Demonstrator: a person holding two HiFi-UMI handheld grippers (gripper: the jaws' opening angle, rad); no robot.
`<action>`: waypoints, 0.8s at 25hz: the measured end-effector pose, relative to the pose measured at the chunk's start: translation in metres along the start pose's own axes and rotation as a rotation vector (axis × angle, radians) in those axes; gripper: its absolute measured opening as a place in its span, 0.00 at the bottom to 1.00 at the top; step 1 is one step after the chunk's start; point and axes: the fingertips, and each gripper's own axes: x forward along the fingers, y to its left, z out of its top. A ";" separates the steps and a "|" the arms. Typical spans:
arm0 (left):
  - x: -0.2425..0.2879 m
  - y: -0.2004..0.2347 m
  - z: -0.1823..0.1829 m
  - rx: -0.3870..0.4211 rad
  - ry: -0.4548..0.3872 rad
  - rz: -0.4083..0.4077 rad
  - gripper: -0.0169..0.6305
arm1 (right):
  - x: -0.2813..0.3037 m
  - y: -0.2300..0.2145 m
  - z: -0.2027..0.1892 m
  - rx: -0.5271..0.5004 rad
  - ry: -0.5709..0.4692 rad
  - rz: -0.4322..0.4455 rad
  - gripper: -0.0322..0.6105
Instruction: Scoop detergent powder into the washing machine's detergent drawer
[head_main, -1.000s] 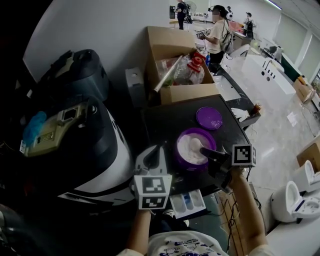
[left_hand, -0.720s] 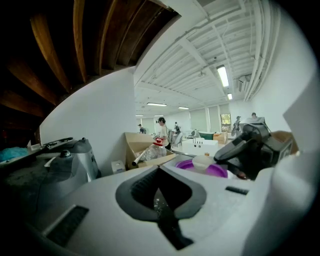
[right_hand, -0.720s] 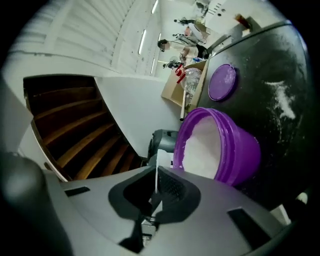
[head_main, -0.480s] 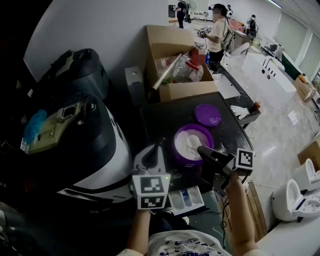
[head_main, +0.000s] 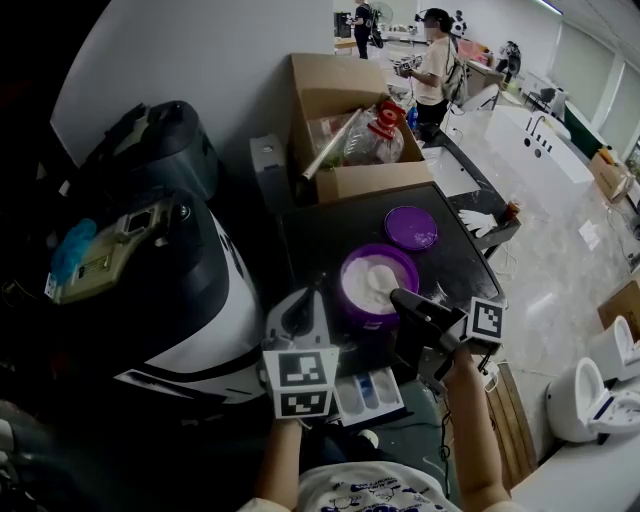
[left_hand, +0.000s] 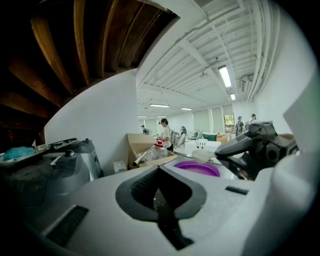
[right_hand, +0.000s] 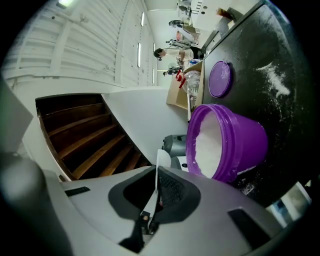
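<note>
In the head view, the right tongs have drawn back since a second ago, from over the middle of the purple tub to its near rim. The tub stands on the dark desk, full of white detergent powder. The left tongs stay just beside the tub, near the open detergent drawer. The purple lid lies behind the tub.

In the left gripper view, we see its tongs closed on nothing, and a white scoop held over the tub's rim.

In the right gripper view, the tongs are clamped on the scoop's thin handle, with the tub just ahead.
</note>
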 end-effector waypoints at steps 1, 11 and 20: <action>-0.002 -0.002 0.001 -0.001 -0.002 0.003 0.03 | -0.002 0.001 -0.001 -0.003 -0.001 0.002 0.08; -0.028 -0.014 -0.008 -0.012 0.007 0.051 0.03 | -0.029 0.005 -0.018 -0.005 -0.012 0.018 0.08; -0.053 -0.027 -0.035 -0.026 0.051 0.068 0.03 | -0.055 -0.002 -0.039 -0.015 0.002 0.018 0.08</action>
